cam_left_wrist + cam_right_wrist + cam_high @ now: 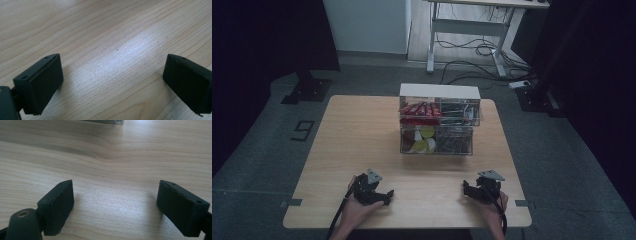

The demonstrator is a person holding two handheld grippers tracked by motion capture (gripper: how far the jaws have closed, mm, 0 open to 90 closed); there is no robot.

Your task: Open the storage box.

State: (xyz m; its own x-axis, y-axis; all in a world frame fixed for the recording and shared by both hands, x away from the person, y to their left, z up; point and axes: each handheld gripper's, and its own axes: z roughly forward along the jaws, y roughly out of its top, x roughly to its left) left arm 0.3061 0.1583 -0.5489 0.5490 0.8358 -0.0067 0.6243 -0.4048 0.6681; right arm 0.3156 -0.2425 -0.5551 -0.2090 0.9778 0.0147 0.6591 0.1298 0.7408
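A: So, left gripper [388,195] and right gripper [466,188], fingers wide, empty, near desk [352,135] edge.
B: Drawer organizer [438,120] sits far-centre; risk: a careless tug slides the whole box.

Dim high view, dark edges, soft glare on table [130,47]

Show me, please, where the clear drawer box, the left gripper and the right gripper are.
clear drawer box [439,95]: high view, its white top.
left gripper [388,195]: high view, between its jaw tips.
right gripper [468,188]: high view, between its jaw tips.
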